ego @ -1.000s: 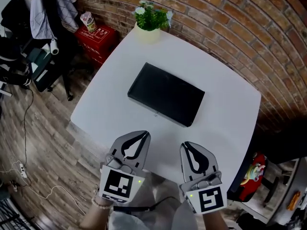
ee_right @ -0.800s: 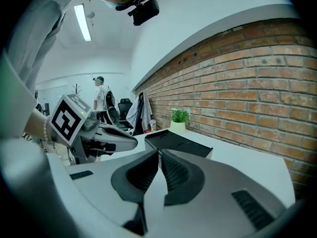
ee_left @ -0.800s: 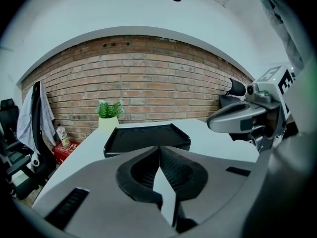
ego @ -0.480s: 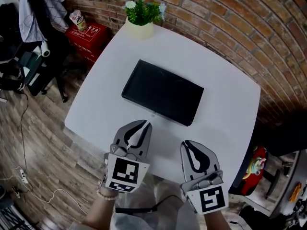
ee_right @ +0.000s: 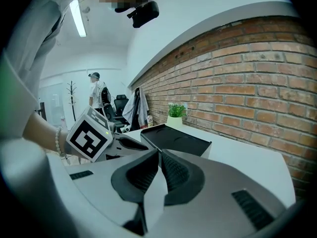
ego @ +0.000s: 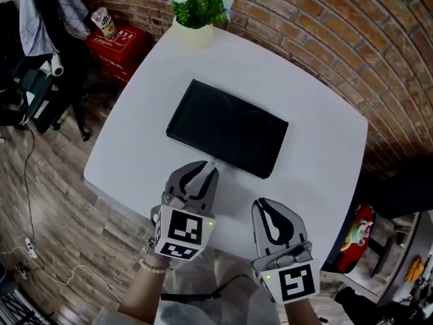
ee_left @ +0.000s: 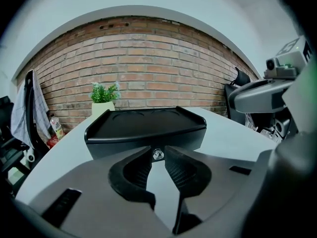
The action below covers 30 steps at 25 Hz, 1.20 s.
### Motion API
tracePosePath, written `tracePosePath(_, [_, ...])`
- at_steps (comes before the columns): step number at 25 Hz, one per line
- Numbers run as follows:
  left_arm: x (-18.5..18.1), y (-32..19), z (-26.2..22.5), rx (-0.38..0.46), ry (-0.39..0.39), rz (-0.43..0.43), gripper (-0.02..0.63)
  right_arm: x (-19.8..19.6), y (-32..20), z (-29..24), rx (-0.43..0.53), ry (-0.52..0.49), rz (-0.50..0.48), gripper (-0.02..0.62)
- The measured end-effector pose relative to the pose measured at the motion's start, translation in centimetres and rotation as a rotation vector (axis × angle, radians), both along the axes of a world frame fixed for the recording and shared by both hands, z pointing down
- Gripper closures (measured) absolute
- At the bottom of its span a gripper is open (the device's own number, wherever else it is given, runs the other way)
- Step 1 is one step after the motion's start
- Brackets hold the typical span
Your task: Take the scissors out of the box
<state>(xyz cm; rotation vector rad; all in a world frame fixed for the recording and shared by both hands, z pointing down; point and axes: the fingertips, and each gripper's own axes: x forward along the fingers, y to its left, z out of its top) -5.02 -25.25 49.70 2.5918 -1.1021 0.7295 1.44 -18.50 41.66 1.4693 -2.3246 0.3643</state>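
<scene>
The step in hand looks like opening the box, not yet lifting anything out: the black box (ego: 226, 127) lies closed on the white table (ego: 318, 154), and the scissors show in no view, so they are presumably shut inside it. The left gripper (ego: 210, 168) is at the box's near side with its jaws a narrow gap apart. A small silver knob (ee_left: 157, 154) on the box front sits in that gap, though a firm pinch cannot be confirmed. The right gripper (ego: 262, 205) hangs back over the table's near edge, jaws together and empty. The next move likely calls for closing on the knob and pulling straight toward the person, perhaps with the right gripper steadying the box so it does not slide. The table is otherwise bare except for a potted plant (ego: 196, 9) at its far corner. A brick wall (ego: 325, 39) runs behind it, and to the left are a wood floor (ego: 47, 181) and a red crate (ego: 111, 39).
</scene>
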Motion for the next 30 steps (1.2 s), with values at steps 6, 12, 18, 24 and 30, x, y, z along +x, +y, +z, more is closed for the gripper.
tracePosePath(6, [0.5,-0.5,1.5,-0.027,-0.020,-0.001,0.511,0.1,-0.2,0.6,-0.015,0.003,0.007,0.545])
tracePosePath(12, [0.9,-0.9,2.4,-0.049,-0.020,-0.027,0.511,0.5,-0.4,1.0,-0.022,0.003,0.014,0.545])
tracePosePath(18, [1.1,-1.5,2.5,-0.040,-0.022,-0.060,0.515,0.6,-0.5,1.3,-0.026,-0.002,0.014,0.545])
tracePosePath(24, [1.0,-1.4,2.7,-0.036,-0.006,-0.083,0.522,0.8,-0.5,1.1,-0.016,-0.020,0.032,0.545])
tracePosePath(30, [1.0,-1.2,2.7,-0.034,-0.003,-0.082,0.522,0.8,0.4,1.6,-0.040,0.006,0.008,0.545])
